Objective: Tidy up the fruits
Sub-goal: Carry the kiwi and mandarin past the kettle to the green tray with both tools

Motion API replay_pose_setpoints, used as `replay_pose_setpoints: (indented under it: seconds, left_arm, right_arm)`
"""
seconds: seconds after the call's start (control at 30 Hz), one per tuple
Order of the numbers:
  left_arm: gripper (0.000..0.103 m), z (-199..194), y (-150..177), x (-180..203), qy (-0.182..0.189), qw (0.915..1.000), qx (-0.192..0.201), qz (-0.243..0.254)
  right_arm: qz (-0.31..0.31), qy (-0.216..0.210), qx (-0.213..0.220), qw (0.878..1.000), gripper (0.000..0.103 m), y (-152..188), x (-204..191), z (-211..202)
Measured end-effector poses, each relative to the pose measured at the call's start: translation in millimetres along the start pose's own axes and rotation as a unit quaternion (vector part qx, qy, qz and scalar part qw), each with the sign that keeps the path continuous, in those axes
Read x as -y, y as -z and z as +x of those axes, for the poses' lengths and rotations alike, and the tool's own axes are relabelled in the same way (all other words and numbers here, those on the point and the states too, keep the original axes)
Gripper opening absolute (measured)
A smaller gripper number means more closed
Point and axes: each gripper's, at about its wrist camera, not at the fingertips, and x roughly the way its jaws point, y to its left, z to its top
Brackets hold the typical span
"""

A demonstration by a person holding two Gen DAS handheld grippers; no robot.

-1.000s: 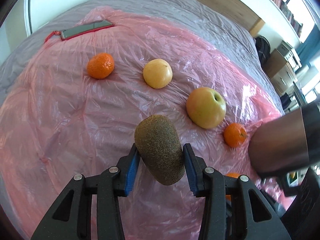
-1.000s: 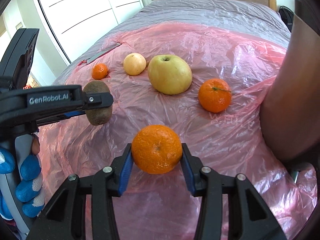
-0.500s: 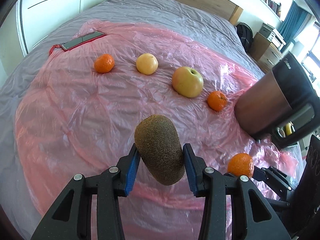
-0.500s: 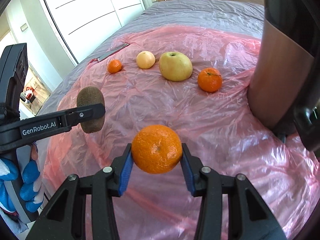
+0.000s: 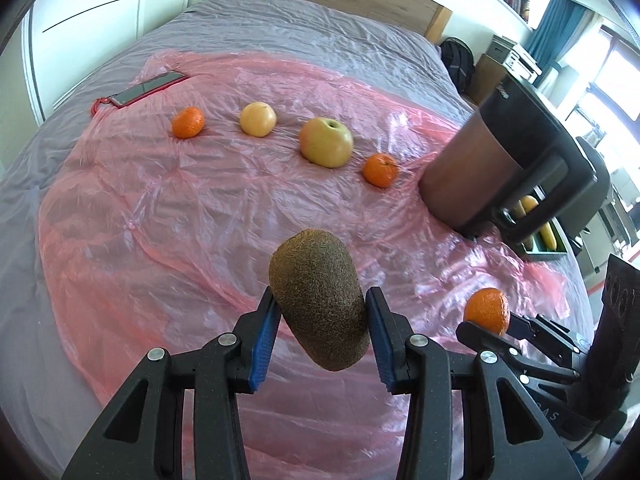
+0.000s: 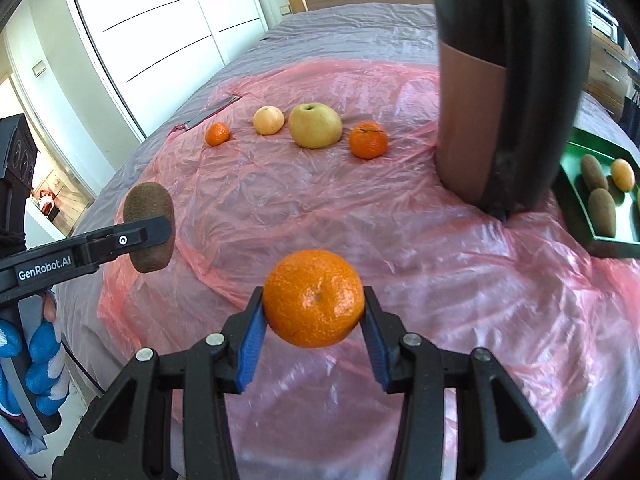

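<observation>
The left gripper is clamped on a fuzzy brown oval kiwi, its blue pads pressing both sides, the fruit held clear above a crinkled pink plastic sheet spread over a grey bedcover. The right gripper grips a round orange mandarin the same way – pads tight on either flank, the fruit off the sheet. Farther back on the sheet four fruits lie in a row, apart from one another: a small orange tangerine, a pale yellow round fruit, a large yellow-green apple and another orange tangerine. A tall brown jug with a black handle stands on the sheet just right of that row. Beyond it sits a green tray holding two kiwis and a yellow fruit – its far side is cut off. A dark phone in a red case lies at the sheet's far left corner.
</observation>
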Motion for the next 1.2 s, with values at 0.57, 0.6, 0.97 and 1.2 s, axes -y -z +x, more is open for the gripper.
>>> replay_pose_setpoints:
  seconds: [0.57,0.6,0.97,1.2]
  left_arm:
    - [0.038,-11.8,20.2,108.4,0.036,0.9937,-0.012,0.106]
    - [0.038,-11.1,21.5,115.8,0.037,0.9928,-0.014,0.113]
    - [0.038,0.8,35.2,188.2,0.046,0.9819,-0.033,0.181]
    - [0.038,10.6,37.6,233.1,0.056,0.9733,-0.04,0.219]
  right_arm:
    - [0.068,0.047,0.036,0.996,0.072,41.4,84.8,-65.2]
    - [0.074,0.05,0.038,0.995,0.072,44.3,90.7,-67.8]
    - [0.119,0.076,0.06,0.988,0.072,66.1,146.5,-94.9]
    - [0.142,0.088,0.073,0.983,0.072,75.5,179.1,-107.6]
